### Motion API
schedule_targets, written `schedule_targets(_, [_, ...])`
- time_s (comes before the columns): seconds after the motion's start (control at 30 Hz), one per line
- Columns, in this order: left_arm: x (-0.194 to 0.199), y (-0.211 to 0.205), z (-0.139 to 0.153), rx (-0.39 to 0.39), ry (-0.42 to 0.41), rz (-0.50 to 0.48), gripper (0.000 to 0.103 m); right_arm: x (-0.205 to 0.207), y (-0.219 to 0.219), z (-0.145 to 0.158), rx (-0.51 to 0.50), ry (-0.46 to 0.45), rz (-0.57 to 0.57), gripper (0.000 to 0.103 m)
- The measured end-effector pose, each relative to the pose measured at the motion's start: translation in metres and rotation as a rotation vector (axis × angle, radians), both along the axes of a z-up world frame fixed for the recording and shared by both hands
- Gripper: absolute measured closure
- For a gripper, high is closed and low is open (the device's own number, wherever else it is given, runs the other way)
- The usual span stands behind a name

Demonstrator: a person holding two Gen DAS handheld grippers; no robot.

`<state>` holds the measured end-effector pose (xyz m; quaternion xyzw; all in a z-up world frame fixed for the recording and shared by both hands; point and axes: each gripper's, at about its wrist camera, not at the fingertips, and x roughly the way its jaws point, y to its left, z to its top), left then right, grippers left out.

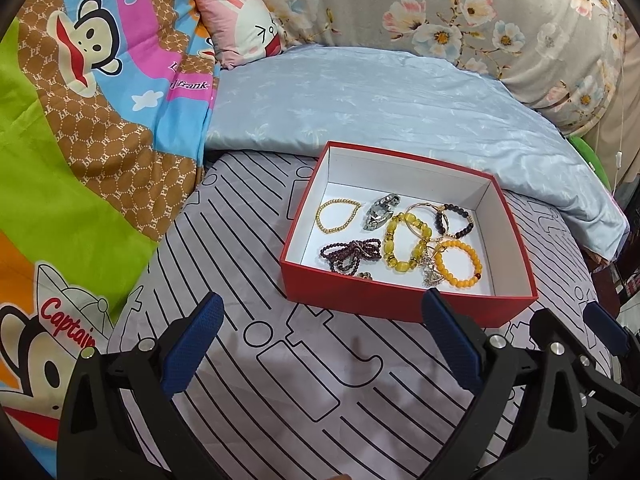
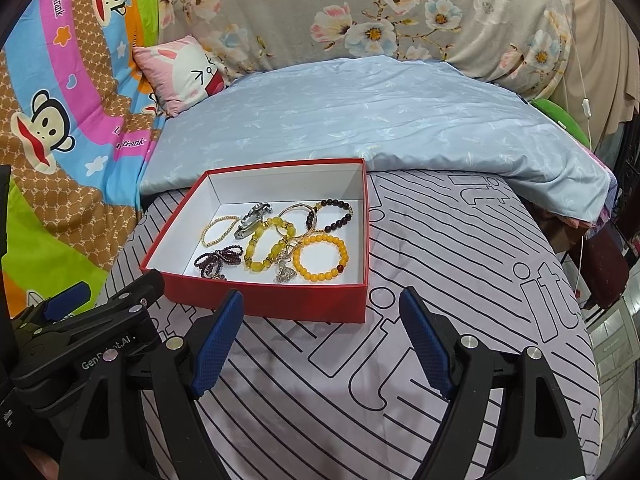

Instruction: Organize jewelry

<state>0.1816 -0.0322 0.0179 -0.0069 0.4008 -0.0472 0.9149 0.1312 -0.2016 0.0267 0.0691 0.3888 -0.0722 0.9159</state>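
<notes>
At right — white cord (image 2: 585, 104) — right view only.

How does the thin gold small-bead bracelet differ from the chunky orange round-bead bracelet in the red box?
The thin gold small-bead bracelet has tiny metallic beads; the chunky orange round-bead bracelet has large, glossy ones. The gold one lies at the box's far left, pulled into a teardrop; the orange one sits near right, a rounder ring. Both lie flat inside the red box.

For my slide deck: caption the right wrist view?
Open right gripper hovers before red box of beaded bracelets on striped bedsheet.
</notes>
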Motion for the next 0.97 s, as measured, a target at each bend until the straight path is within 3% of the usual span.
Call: schedule_targets(0.97, [-0.0019, -0.0029, -0.0014, 0.026, -0.022, 0.002, 0.007, -0.0022, 0.0037, -0.0023, 0.007, 0.003, -0.002, 0.025])
